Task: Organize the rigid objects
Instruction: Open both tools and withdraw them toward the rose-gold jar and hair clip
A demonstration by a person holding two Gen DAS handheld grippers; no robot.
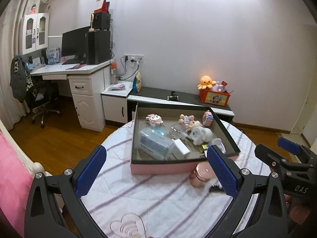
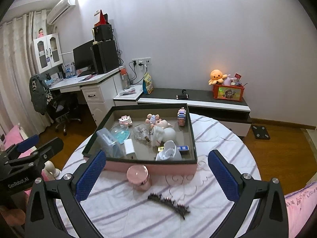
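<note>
A pink box with a dark rim (image 1: 227,128) (image 2: 193,138) stands on a round table with a striped cloth (image 2: 218,138). It holds several small toys and bottles, among them a white plush (image 2: 164,133) (image 1: 202,133). A pink jar (image 2: 138,176) (image 1: 201,173) stands on the cloth just in front of the box. A dark hair clip (image 2: 168,202) lies nearer to me. My left gripper (image 1: 156,168) is open and empty above the cloth, left of the jar. My right gripper (image 2: 156,172) is open and empty, with the jar and the clip between its fingers in view.
A white desk (image 1: 83,69) with a monitor and an office chair (image 1: 41,95) stand at the back left. A low bench (image 2: 198,99) carries a red toy box (image 2: 227,92). A pink bed (image 1: 11,178) is at the left. The floor is wood.
</note>
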